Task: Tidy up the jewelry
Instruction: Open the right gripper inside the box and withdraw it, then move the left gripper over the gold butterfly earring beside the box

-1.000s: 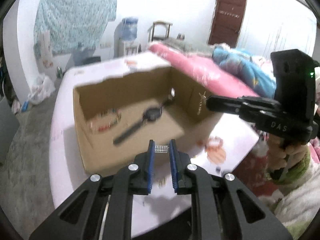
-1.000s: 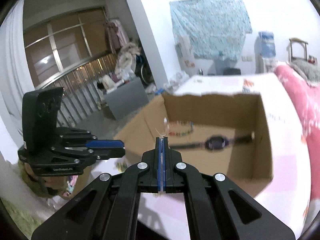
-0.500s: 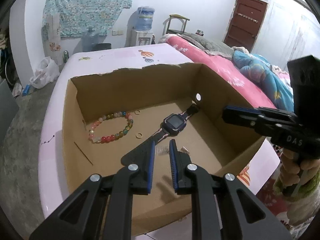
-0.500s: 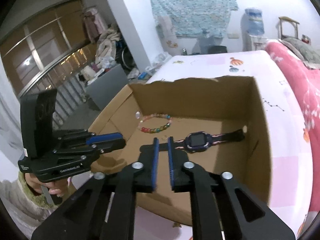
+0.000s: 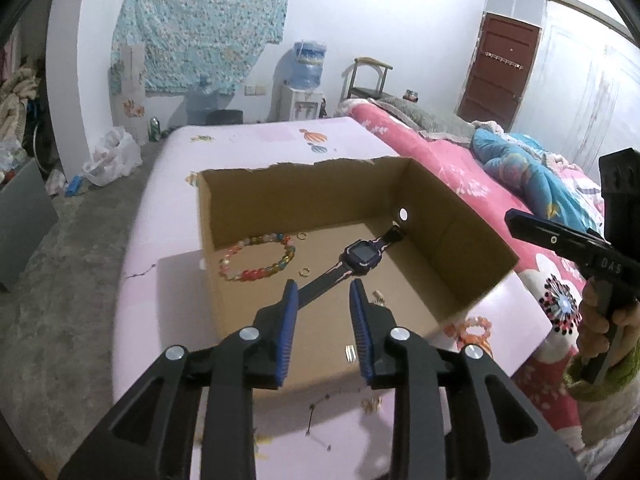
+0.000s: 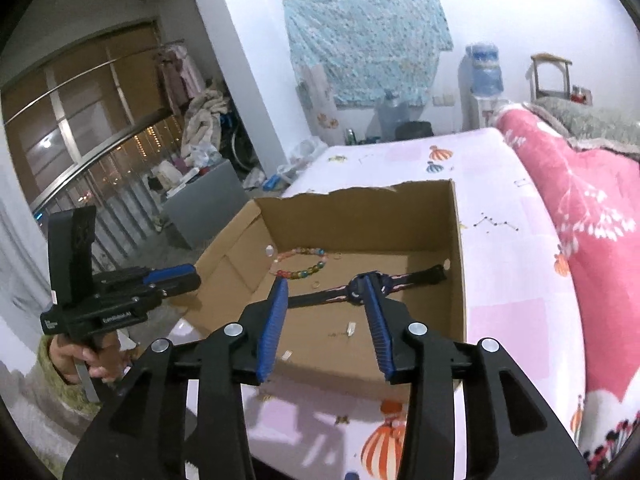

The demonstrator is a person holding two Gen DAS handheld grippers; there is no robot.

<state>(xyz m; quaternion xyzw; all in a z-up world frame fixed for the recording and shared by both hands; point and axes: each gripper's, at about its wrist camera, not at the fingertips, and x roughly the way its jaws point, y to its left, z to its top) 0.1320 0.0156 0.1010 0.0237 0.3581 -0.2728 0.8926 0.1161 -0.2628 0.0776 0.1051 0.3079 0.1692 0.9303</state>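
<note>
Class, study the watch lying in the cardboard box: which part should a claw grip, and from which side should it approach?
Probably the strap just beside the watch face, coming from above through the open top of the cardboard box. The watch lies flat, stretched diagonally, so the jaws should straddle the narrow strap across its width; the box walls block a sideways approach.

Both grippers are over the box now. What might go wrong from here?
1. The small pieces on the cardboard box floor are tiny; with both jaws opening and empty, they may be hard to grip again.
2. More bits lie on the pink sheet outside the box and could be missed.
3. The watch strap runs under the left gripper, which could snag it.
</note>
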